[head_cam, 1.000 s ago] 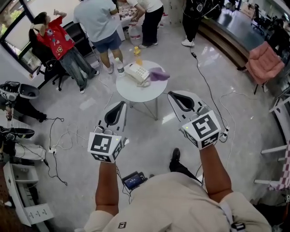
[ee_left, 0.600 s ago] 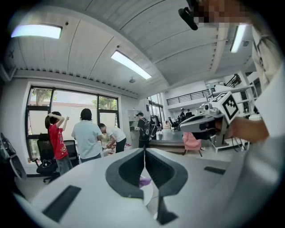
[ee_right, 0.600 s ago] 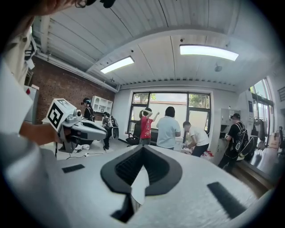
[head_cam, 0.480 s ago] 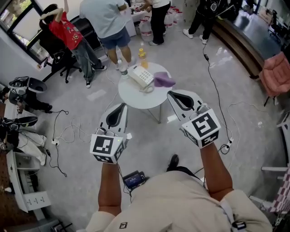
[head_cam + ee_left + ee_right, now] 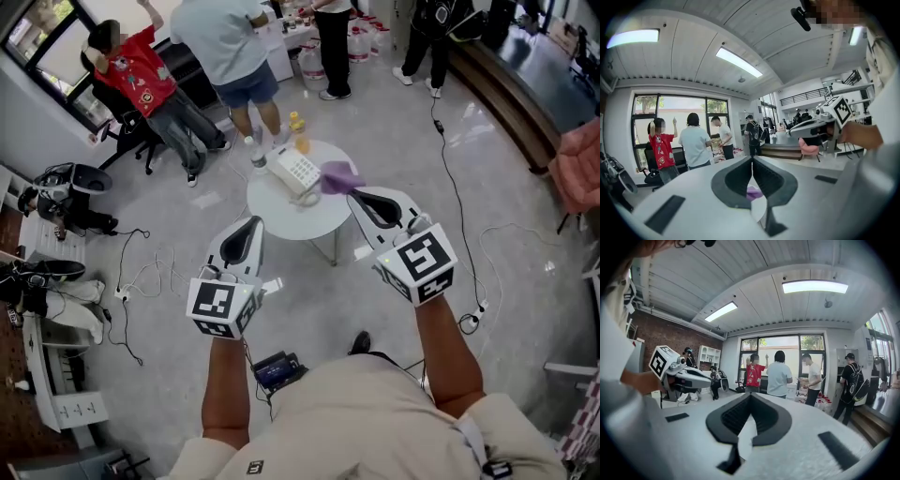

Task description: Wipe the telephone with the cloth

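L gripper (image 5: 250,220): smooth white plastic shell w/ black ribbed pads that taper to a point, marker cube at the back. Jaws fully together and nothing between them in its own view (image 5: 752,160). R gripper (image 5: 357,195): same build, jaws also pressed together and empty (image 5: 750,396). Both are held out in front of the person, roughly level and side by side but apart, pointing toward the table (image 5: 281,221). In head view the R tips overlap the table's near-right rim, just under the cloth (image 5: 339,176); no contact w/ anything shows.

Table: small, round, white top on thin legs. Telephone (image 5: 296,170) sits near the middle: white, boxy desk set, hard plastic, keypad face up. Its long axis runs diagonally, far-left to near-right in head view; can't tell which end is the front. Cloth: purple, soft, crumpled into a loose heap just right of the phone, at the table's right side; a bit of it shows below the L pads (image 5: 753,192).

Two bottles at the far rim: one yellow (image 5: 301,135), one clear (image 5: 259,151). Floor (image 5: 169,225) is glossy grey w/ loose cables (image 5: 141,281). People (image 5: 225,47) stand beyond the table.
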A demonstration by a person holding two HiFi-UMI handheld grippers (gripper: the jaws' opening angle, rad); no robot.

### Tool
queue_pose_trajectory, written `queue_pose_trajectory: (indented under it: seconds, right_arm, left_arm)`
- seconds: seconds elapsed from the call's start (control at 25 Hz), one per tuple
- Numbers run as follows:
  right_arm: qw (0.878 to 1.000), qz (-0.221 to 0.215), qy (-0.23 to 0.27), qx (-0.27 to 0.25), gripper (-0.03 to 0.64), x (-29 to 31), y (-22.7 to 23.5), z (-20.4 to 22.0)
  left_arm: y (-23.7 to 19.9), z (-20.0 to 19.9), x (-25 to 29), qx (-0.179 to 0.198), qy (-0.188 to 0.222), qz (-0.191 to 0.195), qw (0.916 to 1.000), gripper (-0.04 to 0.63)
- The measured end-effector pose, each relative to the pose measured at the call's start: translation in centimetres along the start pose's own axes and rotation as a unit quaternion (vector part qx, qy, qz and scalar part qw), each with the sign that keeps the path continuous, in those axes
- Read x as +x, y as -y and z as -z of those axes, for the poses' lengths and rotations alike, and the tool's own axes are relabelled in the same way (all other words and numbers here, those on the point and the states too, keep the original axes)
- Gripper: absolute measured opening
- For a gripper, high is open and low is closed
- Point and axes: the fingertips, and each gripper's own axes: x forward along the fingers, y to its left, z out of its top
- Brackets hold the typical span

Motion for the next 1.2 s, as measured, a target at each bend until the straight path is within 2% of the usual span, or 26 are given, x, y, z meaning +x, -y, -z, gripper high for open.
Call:
queue_pose_trajectory:
  seconds: [0.48,0.88,1.04,1.2]
  right_arm:
    - [1.000,0.002,-0.002,0.016,-0.006,0.5,3.2,2.0]
    - [0.998,0.052,-0.036,-0.003,-0.006,5.3,6.2,3.3]
    - [0.997,0.048,-0.052,-0.004,-0.006,9.0,6.8,3.6]
    - [0.997,0.039,-0.065,-0.001,-0.006,12.7,7.4,4.2]
  left_arm:
    - [0.1,-0.1,4.1,0.003,-0.006,-0.002,1.0000,0.009]
    - [-6.1,1.2,10.6,-0.027,0.020,0.019,0.9993,0.009]
    - [-8.6,2.2,13.6,-0.039,0.021,0.030,0.9986,0.009]
    - [-11.4,4.5,15.9,-0.053,0.001,0.030,0.9981,0.009]
